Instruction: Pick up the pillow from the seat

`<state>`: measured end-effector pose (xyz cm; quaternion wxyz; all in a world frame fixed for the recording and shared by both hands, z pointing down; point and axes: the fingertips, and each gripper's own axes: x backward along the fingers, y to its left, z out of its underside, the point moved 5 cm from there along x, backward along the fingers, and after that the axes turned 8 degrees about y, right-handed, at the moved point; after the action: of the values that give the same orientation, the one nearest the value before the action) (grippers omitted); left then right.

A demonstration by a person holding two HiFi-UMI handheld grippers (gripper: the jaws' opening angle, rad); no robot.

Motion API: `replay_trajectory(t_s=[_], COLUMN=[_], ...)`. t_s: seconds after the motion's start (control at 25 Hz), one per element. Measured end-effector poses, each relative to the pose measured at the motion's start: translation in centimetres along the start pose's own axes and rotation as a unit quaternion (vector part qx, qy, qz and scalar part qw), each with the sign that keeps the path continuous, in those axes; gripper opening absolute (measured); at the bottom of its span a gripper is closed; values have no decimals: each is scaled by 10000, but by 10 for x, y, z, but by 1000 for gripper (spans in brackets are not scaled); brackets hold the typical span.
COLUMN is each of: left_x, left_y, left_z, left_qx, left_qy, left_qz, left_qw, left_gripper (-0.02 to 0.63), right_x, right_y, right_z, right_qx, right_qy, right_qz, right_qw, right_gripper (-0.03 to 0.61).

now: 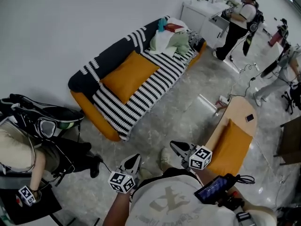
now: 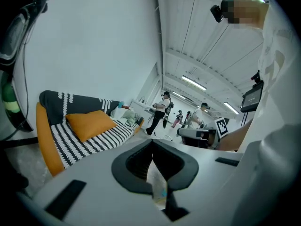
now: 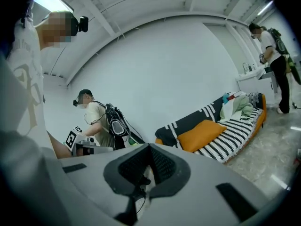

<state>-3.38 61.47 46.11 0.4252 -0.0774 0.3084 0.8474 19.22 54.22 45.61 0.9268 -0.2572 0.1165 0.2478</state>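
An orange pillow [image 1: 129,74] leans against the back of a sofa [image 1: 141,95] draped in a black-and-white striped cover, by the white wall. It also shows in the left gripper view as the pillow [image 2: 89,124] and in the right gripper view as the pillow [image 3: 203,133], far ahead in both. My left gripper [image 1: 133,160] and right gripper [image 1: 178,147] hover over the floor in front of me, well short of the sofa. Both point toward it. The left gripper [image 2: 153,147] is shut with nothing held, and so is the right gripper [image 3: 149,154].
A heap of clothes [image 1: 169,40] fills the sofa's far end. A wooden chair with an orange cushion [image 1: 233,142] and a phone [image 1: 249,118] stands to my right. A person with a backpack [image 1: 28,126] is at left, another person [image 1: 240,22] at a counter beyond the sofa.
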Motion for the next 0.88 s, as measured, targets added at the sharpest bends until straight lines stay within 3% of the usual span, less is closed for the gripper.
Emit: replay_trajectory(t_s=[0.28, 0.64, 0.88], left_x=[-42, -109, -141], left_y=[-20, -5, 11], left_z=[-6, -98, -130], left_qx=[-110, -606, -595], left_qy=[41, 119, 200], left_qz=[-190, -407, -584], left_qw=[9998, 9973, 9963], left_gripper=[9, 9, 9], right_x=[11, -13, -27], right_y=[-48, -120, -159], right_z=[-9, -79, -110], right_qx=[22, 136, 178], right_qy=[-161, -294, -227], right_qz=[-191, -368, -498], right_qw=[9997, 9988, 9983], right_gripper=[14, 14, 14])
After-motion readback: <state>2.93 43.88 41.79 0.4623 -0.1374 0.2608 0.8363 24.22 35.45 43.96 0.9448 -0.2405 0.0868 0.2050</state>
